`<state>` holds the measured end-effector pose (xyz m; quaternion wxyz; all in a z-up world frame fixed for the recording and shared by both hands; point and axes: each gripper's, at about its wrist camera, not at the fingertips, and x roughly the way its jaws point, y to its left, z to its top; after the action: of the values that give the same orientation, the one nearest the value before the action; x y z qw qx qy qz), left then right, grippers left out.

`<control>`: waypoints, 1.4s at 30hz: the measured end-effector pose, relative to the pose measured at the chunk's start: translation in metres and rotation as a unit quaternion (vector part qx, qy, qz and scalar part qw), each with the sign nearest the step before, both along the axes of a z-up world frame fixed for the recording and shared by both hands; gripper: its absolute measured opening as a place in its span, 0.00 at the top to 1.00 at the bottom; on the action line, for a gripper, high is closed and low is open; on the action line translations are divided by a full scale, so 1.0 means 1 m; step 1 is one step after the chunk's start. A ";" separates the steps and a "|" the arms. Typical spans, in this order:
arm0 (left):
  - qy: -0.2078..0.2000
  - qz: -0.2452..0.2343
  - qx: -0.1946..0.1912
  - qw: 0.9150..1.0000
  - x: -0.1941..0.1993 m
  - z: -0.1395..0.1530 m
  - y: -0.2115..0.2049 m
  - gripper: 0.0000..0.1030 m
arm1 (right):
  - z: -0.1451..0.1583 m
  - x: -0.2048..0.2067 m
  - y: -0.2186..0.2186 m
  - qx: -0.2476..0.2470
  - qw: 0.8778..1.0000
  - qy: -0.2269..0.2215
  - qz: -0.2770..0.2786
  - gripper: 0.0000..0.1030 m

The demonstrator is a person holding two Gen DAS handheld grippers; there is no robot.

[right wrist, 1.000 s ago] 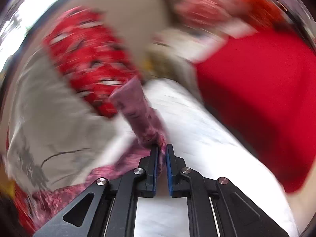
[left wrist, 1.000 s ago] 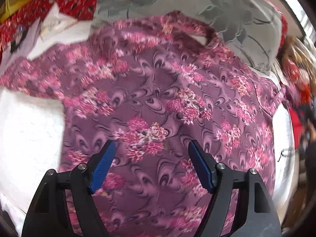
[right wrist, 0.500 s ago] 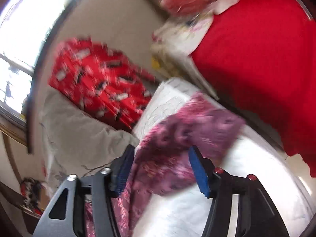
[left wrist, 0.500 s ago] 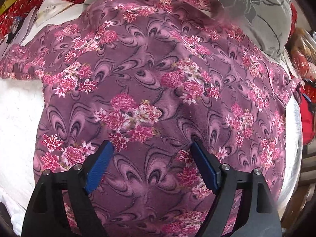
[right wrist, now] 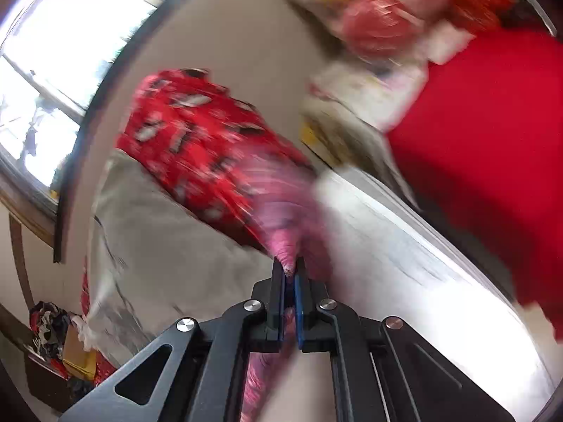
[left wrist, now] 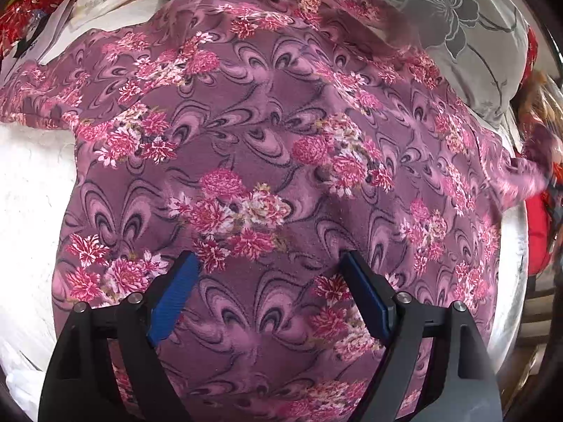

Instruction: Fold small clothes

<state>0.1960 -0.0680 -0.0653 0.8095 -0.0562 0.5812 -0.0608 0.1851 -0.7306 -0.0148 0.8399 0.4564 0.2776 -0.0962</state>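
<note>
Purple floral shirt (left wrist: 267, 147) pinched in right gripper (right wrist: 289, 274), just closed; left gripper (left wrist: 271, 281) spread wide above it

The left wrist camera sits just behind the left gripper (left wrist: 269, 293) and looks steeply down, very close to the purple flowered top (left wrist: 274, 147) on the white bed cover (left wrist: 31, 183); the cloth fills nearly the whole view (only thin edges of other things peek in). The right wrist camera sits behind the right gripper (right wrist: 289, 274) and looks more across the bed toward the wall (right wrist: 246, 35) and window (right wrist: 52, 45); that picture is blurry. Both views share the top, the white cover, the grey pillow (left wrist: 464, 24) and the red patterned cloth (right wrist: 207, 144).
</note>
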 end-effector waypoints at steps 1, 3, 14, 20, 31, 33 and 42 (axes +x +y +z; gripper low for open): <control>0.000 -0.001 0.004 1.000 0.000 0.000 -0.001 0.18 | -0.020 -0.009 -0.006 0.011 0.999 0.037 -0.002 0.91; 0.000 -0.005 0.007 1.000 0.000 0.000 -0.002 0.18 | -0.059 -0.030 -0.020 0.039 0.992 0.117 -0.015 0.91; 0.005 -0.004 0.011 1.000 0.000 -0.001 -0.009 0.17 | -0.041 -0.091 -0.024 0.049 0.997 -0.038 -0.049 0.37; 0.000 -0.001 0.022 1.000 0.002 -0.005 -0.017 0.13 | -0.014 -0.044 0.066 -0.213 0.973 0.048 0.077 0.26; -0.001 -0.007 0.009 1.000 -0.001 -0.004 -0.014 0.13 | -0.024 -0.017 0.043 -0.211 0.969 0.111 0.069 0.96; -0.001 -0.008 0.003 1.000 -0.002 -0.002 -0.009 0.13 | -0.009 -0.026 0.025 -0.190 0.977 0.090 0.035 0.97; 0.004 0.007 -0.073 0.997 0.003 0.013 0.024 0.13 | 0.019 -0.073 -0.031 -0.050 0.996 0.024 -0.072 0.99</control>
<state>0.1994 -0.0443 -0.0523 0.8012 -0.1198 0.5783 -0.0968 0.1116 -0.7612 0.0044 0.8455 0.4304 0.2589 -0.1811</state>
